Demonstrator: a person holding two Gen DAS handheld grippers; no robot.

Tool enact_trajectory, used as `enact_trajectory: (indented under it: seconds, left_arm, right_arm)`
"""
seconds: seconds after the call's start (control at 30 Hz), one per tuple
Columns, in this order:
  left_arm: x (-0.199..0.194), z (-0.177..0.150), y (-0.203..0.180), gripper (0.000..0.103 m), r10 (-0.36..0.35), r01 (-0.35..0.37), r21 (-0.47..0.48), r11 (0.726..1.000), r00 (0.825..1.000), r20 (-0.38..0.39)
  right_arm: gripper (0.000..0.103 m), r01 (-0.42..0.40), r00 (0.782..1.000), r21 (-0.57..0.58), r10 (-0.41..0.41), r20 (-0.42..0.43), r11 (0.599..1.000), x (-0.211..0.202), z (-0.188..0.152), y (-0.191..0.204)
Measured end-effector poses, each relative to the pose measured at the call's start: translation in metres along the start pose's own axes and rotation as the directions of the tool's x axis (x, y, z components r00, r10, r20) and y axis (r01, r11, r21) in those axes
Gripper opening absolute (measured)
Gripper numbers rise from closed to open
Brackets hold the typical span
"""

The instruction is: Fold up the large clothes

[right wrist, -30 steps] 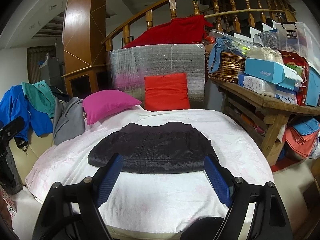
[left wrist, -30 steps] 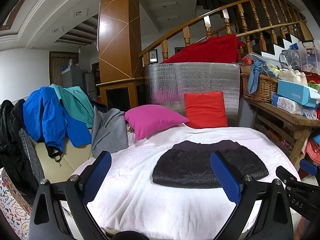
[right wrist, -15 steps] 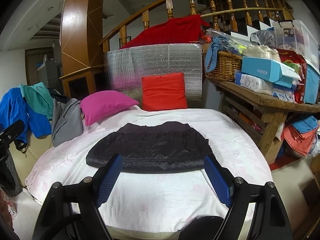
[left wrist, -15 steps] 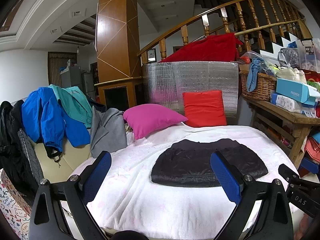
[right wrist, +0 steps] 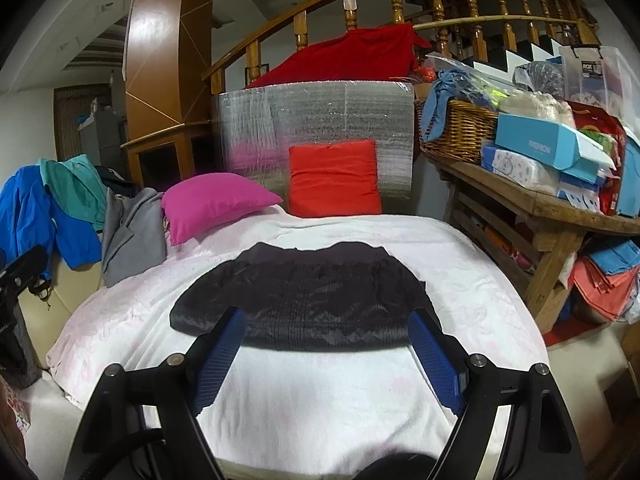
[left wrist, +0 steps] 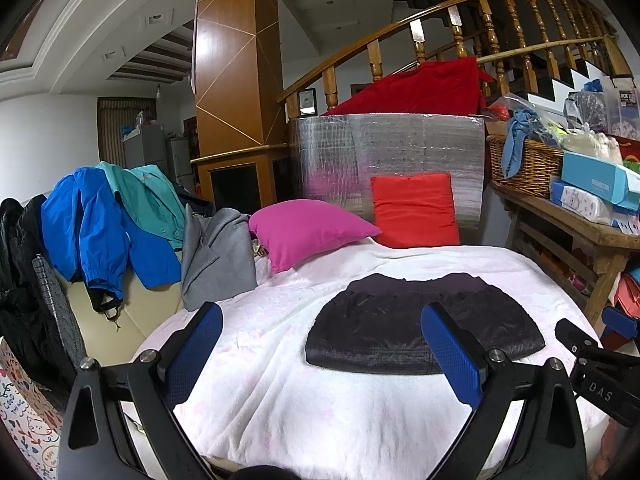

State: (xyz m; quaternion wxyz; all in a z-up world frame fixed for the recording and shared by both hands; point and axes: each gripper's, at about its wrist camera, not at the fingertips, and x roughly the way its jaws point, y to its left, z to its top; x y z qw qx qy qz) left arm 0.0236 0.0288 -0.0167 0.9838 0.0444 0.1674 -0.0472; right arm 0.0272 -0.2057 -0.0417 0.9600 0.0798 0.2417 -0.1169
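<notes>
A dark quilted jacket point(left wrist: 420, 324) point(right wrist: 304, 300) lies folded flat on the white-pink blanket point(left wrist: 280, 408) point(right wrist: 320, 392) of the bed. My left gripper point(left wrist: 322, 320) hovers open over the blanket, left of the jacket's near edge, nothing between its blue pads. My right gripper point(right wrist: 326, 320) stands open just before the jacket's near edge, the blue fingertips point(right wrist: 232, 324) reaching over it, not pressing it. In the left wrist view the right gripper's black body point(left wrist: 592, 368) shows at the right edge.
A pink pillow point(left wrist: 308, 228) and a red cushion point(left wrist: 414, 208) lean at the bed's far end before a silver foil panel point(right wrist: 316, 120). Blue, teal and grey coats point(left wrist: 112, 232) hang at left. A cluttered wooden table point(right wrist: 540, 200) with a wicker basket point(right wrist: 456, 128) stands right.
The right gripper has edged closer to the jacket, which now looms larger in its view. The left gripper has hardly moved. Both stay open.
</notes>
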Motion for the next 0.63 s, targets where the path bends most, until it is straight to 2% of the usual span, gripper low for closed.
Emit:
enact_trajectory:
  seconds: [0.47, 0.63]
  left_arm:
    - [0.052, 0.002, -0.014, 0.099, 0.008, -0.007, 0.015, 1.000, 0.998, -0.070]
    - [0.069, 0.002, -0.018, 0.099, 0.011, -0.010, 0.002, 1.000, 0.998, -0.059]
  right_arm:
    - [0.086, -0.015, 0.999, 0.012, 0.015, -0.044, 1.000, 0.055, 0.014, 0.000]
    - [0.086, -0.008, 0.998, 0.017, 0.009, -0.069, 1.000, 0.079, 0.017, -0.005]
